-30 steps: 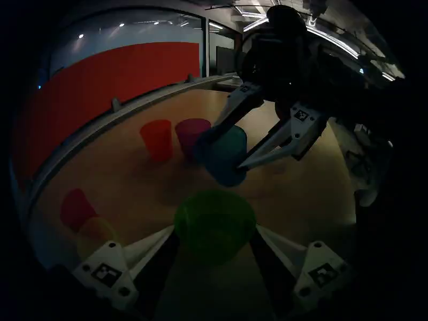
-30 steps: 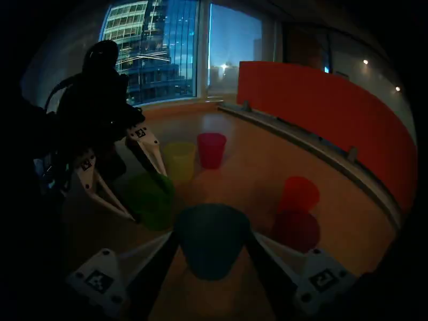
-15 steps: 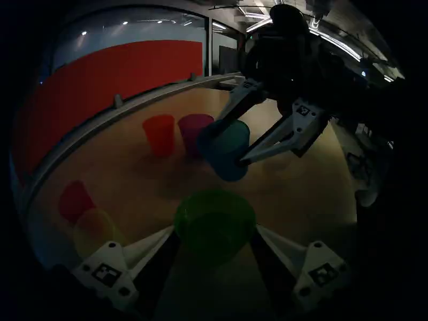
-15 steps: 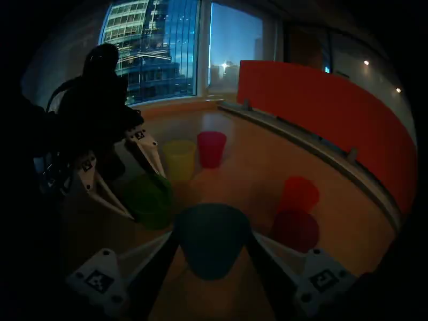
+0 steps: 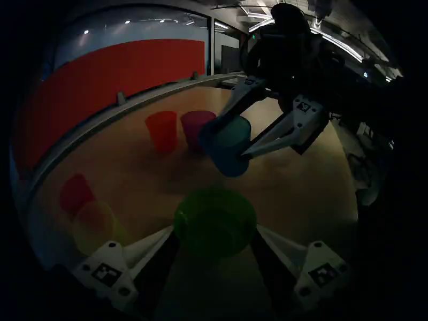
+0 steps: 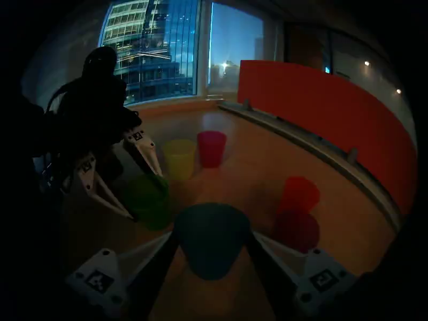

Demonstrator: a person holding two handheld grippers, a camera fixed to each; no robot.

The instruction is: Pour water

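Holding for pour | right gripper clamped on teal cup, near green cup | left gripper grips it, likely as receiver.

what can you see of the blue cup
The blue cup is a plain tapered tumbler, plastic by its look, wider at the rim than the base, with no handle. The right gripper clamps it between both fingers, one on each side, holding it roughly upright above the wooden table. The dim light hides whether it holds water.
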